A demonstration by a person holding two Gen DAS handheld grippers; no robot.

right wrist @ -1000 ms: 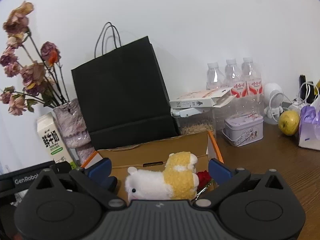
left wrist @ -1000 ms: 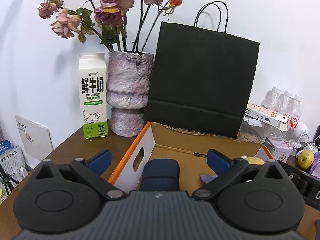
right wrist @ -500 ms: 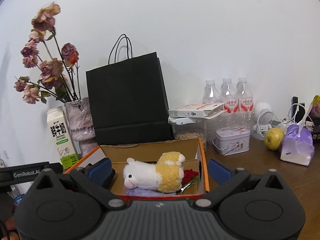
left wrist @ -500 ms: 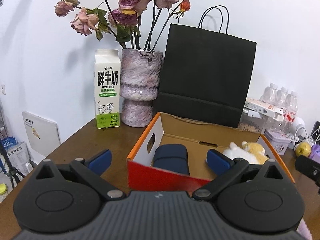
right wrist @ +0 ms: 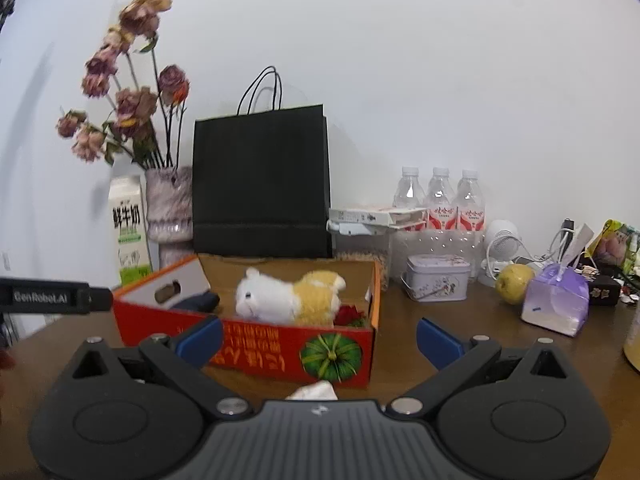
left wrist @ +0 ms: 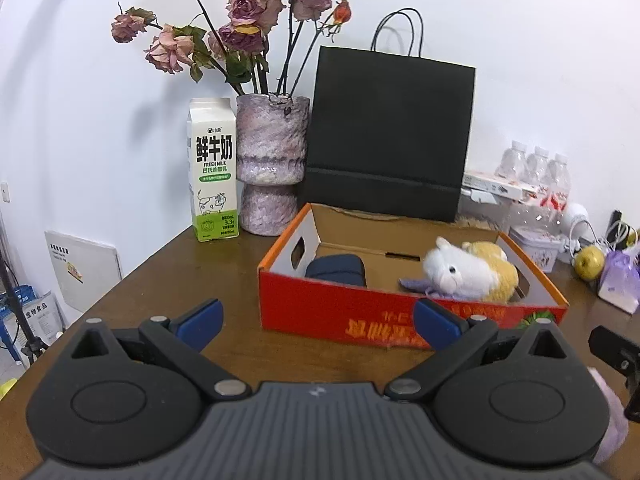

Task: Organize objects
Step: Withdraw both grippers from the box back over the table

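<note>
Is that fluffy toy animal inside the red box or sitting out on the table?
Inside. The toy animal lies on its side within the red box, its body showing above the front wall in both views.

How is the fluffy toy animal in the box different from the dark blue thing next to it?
The plush toy is white and yellow, while the dark blue case is one plain colour. The plush toy looks furry, with a face and an eye; the dark blue case looks smooth and rounded. The plush toy lies toward the box's right end, the dark blue case near its left end by the handle hole. Both lie inside the red cardboard box.
</note>
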